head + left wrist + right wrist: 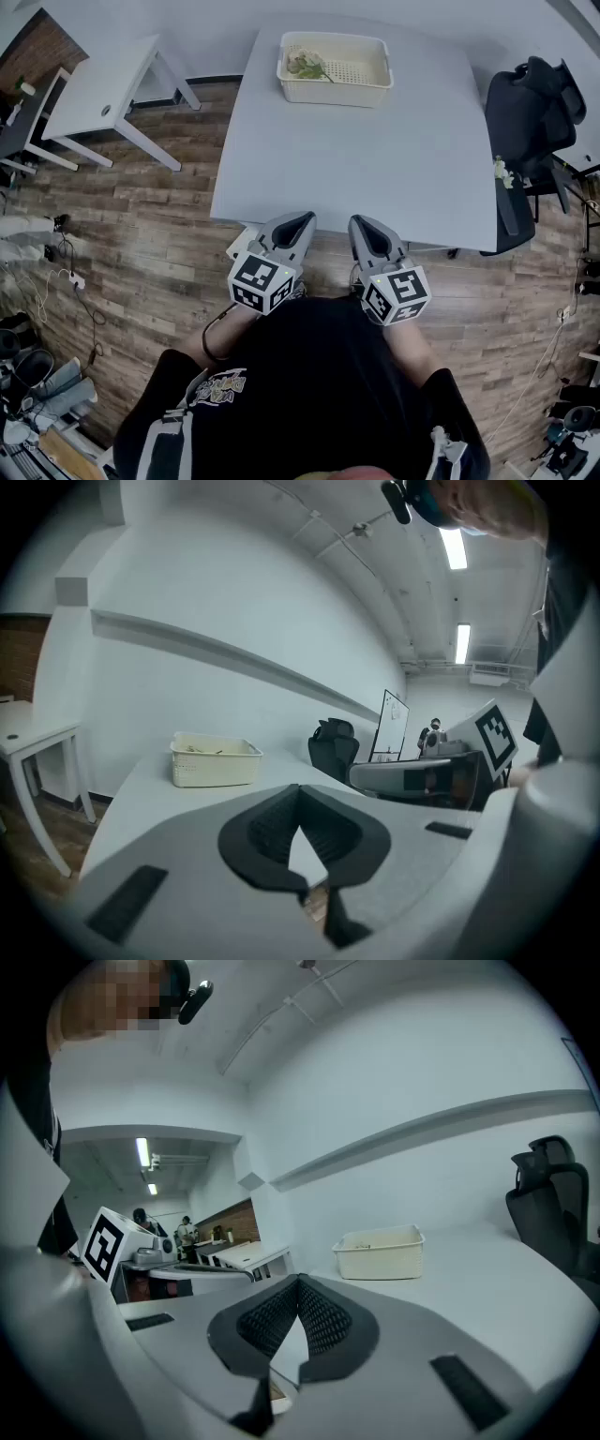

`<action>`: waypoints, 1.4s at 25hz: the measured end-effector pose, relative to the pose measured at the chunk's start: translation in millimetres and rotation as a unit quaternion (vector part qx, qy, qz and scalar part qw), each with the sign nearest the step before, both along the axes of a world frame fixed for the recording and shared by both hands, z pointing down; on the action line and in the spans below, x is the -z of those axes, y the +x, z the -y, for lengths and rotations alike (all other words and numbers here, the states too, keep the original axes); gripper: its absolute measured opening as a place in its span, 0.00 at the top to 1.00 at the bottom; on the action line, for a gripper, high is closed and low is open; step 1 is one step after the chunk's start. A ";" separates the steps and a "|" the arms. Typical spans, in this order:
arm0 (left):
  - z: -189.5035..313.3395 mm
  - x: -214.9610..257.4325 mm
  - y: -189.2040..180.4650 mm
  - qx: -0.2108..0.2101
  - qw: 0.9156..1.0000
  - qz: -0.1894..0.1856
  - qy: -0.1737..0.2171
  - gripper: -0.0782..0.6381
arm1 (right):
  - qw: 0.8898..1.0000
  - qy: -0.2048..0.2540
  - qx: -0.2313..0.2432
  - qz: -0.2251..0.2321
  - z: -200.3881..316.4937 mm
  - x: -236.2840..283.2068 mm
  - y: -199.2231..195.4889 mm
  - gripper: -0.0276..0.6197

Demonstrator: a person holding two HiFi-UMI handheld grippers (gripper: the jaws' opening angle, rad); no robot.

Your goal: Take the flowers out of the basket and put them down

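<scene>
You are holding both grippers low and close to your body, with their tips reaching just over the near edge of the white table (375, 159). The left gripper (298, 221) is pointing forward with its jaws drawn together, the tips meeting and nothing pinched between them; its own view (300, 787) is showing only bare tabletop through the small gap behind the tips. The right gripper (364, 225) is sitting just beside it, and its jaws are likewise pressed together and gripping nothing (300, 1281). The cream basket (335, 91) is standing well ahead of both pairs of jaws, at the far end of the table, and neither gripper is touching it. From the left jaws it is lying ahead and a little to the left (214, 761); from the right jaws it is lying ahead and to the right (380, 1252). The flowers (307, 66) are resting inside the basket, toward its left end, with pale blooms and green leaves showing. A black office chair (530, 122) is standing off to the right of the right jaws, beyond the table's edge.
</scene>
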State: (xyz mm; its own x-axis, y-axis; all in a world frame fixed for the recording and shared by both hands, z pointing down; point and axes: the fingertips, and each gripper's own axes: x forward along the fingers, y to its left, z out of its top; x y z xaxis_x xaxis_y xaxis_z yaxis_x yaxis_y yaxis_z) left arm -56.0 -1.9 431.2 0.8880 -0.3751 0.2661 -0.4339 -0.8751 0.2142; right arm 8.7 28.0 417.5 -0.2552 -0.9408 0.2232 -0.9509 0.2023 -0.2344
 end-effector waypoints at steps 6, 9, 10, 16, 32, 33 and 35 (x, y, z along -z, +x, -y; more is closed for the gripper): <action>3.5 -0.4 -7.2 0.001 1.000 -0.001 -0.001 0.88 | 1.000 -0.001 0.000 -0.001 4.7 -0.1 -6.4 0.92; 6.6 -1.1 -10.2 0.005 1.000 -0.001 -0.002 0.88 | 1.000 -0.004 0.002 -0.001 8.2 -1.4 -8.5 0.92; 7.9 -1.4 -11.4 0.006 1.000 -0.001 -0.003 0.88 | 1.000 -0.004 0.004 0.000 9.5 -1.7 -9.6 0.92; 13.1 -5.0 -21.5 0.013 1.000 -0.002 -0.007 0.88 | 1.000 0.002 0.017 0.005 17.1 -1.4 -20.3 0.92; 25.5 -4.7 -59.0 0.032 0.999 0.000 -0.002 0.88 | 0.999 0.005 0.036 0.022 40.6 2.1 -45.3 0.92; 26.7 -4.7 -61.1 0.034 0.999 -0.001 -0.002 0.88 | 0.999 0.005 0.035 0.022 42.0 2.4 -46.5 0.92; 28.6 -4.7 -64.3 0.037 0.999 -0.004 -0.002 0.88 | 0.999 0.001 0.035 0.021 43.7 1.5 -50.0 0.92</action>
State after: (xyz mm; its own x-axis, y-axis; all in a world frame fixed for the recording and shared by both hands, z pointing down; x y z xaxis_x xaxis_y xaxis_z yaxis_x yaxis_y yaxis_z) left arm -120.3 -30.5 435.8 0.8601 -0.4377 0.2619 -0.4950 -0.8401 0.2216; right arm -41.2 -15.7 416.1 -0.3297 -0.9206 0.2094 -0.9236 0.2685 -0.2737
